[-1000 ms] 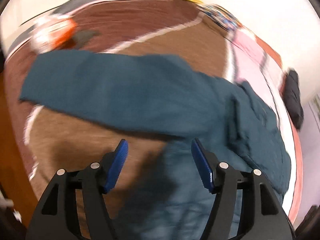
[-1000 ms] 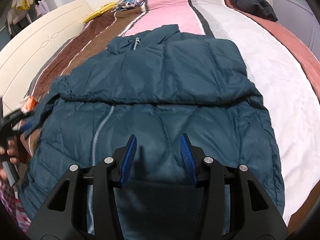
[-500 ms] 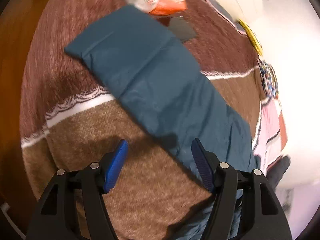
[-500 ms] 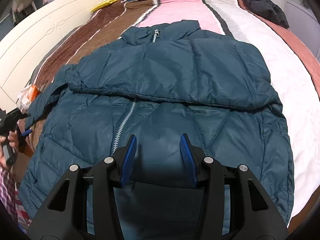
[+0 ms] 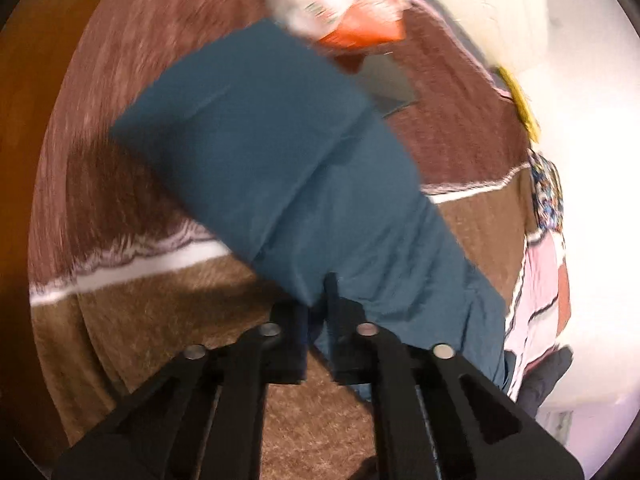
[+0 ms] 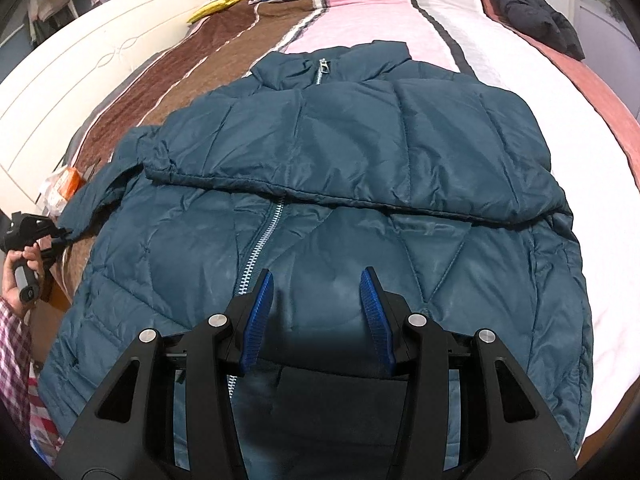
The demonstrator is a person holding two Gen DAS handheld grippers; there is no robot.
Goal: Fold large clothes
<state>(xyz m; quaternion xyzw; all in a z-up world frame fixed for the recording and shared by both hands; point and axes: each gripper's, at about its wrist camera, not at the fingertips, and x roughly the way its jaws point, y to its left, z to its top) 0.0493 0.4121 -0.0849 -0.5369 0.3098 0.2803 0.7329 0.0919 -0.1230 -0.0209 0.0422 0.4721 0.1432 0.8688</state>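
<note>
A teal puffer jacket lies front up on the bed, zip closed, with one sleeve folded across its chest. The other sleeve stretches out over the brown blanket. My left gripper is at that sleeve's near edge, its jaws closing with a pinch of the teal fabric between them. In the right wrist view, the left gripper shows in a hand at the sleeve's end. My right gripper hovers open above the jacket's lower front, holding nothing.
An orange and white packet and a dark flat object lie just past the sleeve's cuff. A black garment sits at the bed's far right. A cream headboard runs along the left, with wooden floor beyond the bed edge.
My left gripper dropped to the sleeve's edge and went from wide open to closed on the fabric. The right gripper stayed open, barely shifting over the jacket.
</note>
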